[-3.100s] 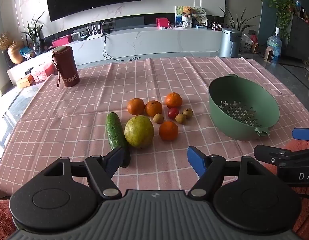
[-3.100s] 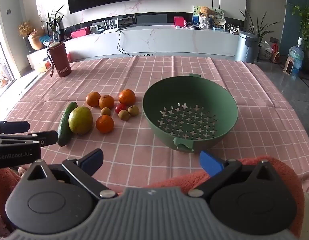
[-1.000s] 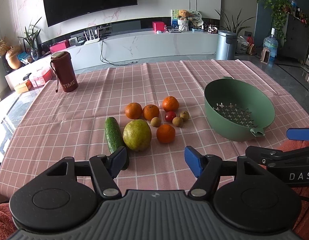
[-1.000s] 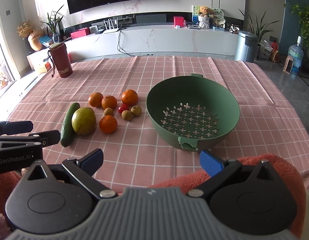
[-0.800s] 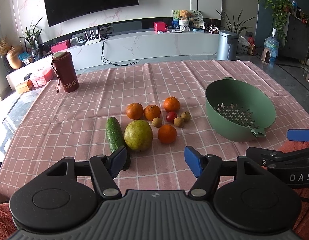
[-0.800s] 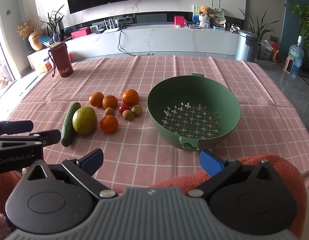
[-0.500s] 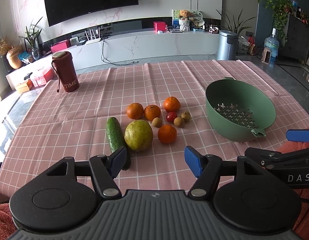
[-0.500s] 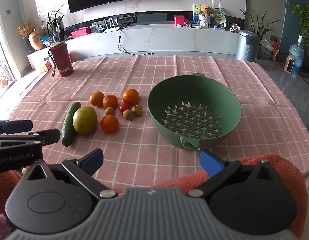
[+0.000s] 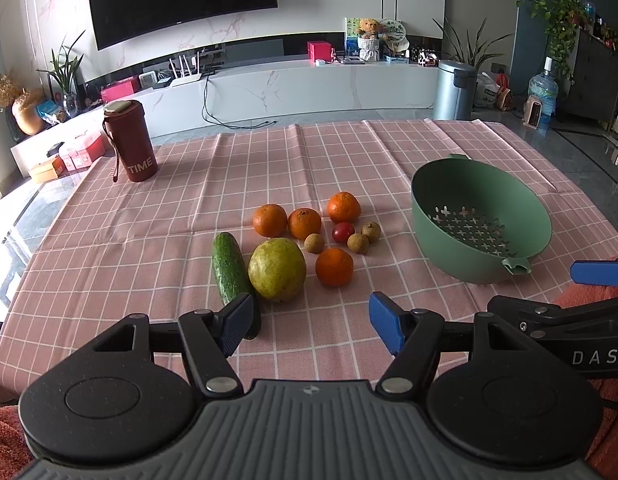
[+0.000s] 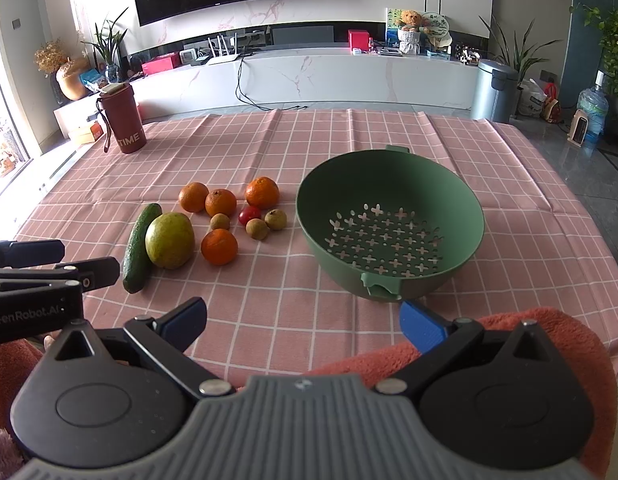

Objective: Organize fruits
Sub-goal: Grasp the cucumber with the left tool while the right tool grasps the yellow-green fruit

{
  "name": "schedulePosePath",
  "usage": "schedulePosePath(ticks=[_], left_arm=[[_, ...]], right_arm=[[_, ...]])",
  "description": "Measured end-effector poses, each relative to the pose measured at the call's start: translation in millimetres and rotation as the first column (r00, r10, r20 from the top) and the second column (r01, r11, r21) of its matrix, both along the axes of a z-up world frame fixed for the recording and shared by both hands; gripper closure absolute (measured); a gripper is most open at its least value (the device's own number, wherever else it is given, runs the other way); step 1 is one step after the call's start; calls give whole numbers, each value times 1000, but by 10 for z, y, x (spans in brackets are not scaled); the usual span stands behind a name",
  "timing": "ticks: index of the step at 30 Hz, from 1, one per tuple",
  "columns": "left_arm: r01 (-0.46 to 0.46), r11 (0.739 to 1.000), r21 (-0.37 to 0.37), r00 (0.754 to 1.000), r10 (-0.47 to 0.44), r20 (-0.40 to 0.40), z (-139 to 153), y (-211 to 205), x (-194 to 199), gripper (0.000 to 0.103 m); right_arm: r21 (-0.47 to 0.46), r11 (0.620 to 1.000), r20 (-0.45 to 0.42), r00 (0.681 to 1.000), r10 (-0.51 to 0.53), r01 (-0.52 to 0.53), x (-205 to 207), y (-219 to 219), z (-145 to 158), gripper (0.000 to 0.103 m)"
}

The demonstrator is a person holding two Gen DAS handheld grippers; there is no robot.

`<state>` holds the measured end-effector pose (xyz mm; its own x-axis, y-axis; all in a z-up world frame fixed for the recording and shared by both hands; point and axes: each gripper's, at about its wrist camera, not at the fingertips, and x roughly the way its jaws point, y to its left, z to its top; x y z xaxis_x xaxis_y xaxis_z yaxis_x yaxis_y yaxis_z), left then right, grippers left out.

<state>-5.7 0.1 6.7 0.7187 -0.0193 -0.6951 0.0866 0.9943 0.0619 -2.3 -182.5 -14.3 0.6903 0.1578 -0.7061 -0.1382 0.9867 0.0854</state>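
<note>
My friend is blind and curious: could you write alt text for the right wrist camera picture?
An empty green colander bowl sits on a pink checked tablecloth, with loose fruit to its left: four oranges, a large green-yellow fruit, a cucumber and a few small round fruits. At the bottom, the right gripper is open with blue-tipped fingers.

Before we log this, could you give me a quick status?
Left gripper and right gripper open, empty. Fruits on cloth; colander empty. Path unobstructed.
</note>
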Motion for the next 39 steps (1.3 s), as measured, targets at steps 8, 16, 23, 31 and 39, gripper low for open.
schedulePosePath(ticks=[8, 16, 23, 31, 39], left_arm=[[16, 1000, -6, 999, -16, -34, 11, 74, 112, 27], [-68, 996, -63, 990, 60, -130, 15, 480, 483, 38], [-150, 977, -150, 970, 116, -215, -181, 799, 832, 46], [-228, 957, -178, 942, 170, -289, -549, 1093, 1214, 57], [-300, 901, -315, 915, 178, -361, -849, 1369, 1486, 57]], right_arm=[[37, 999, 4, 1000, 10, -10, 93, 11, -32, 5], [108, 987, 17, 993, 121, -122, 366, 242, -116, 5], [88, 960, 55, 964, 261, -265, 680, 674, -212, 19], [87, 918, 19, 922, 388, -388, 1167, 1123, -449, 34], [104, 888, -32, 891, 452, -447, 1551, 1348, -741, 35]])
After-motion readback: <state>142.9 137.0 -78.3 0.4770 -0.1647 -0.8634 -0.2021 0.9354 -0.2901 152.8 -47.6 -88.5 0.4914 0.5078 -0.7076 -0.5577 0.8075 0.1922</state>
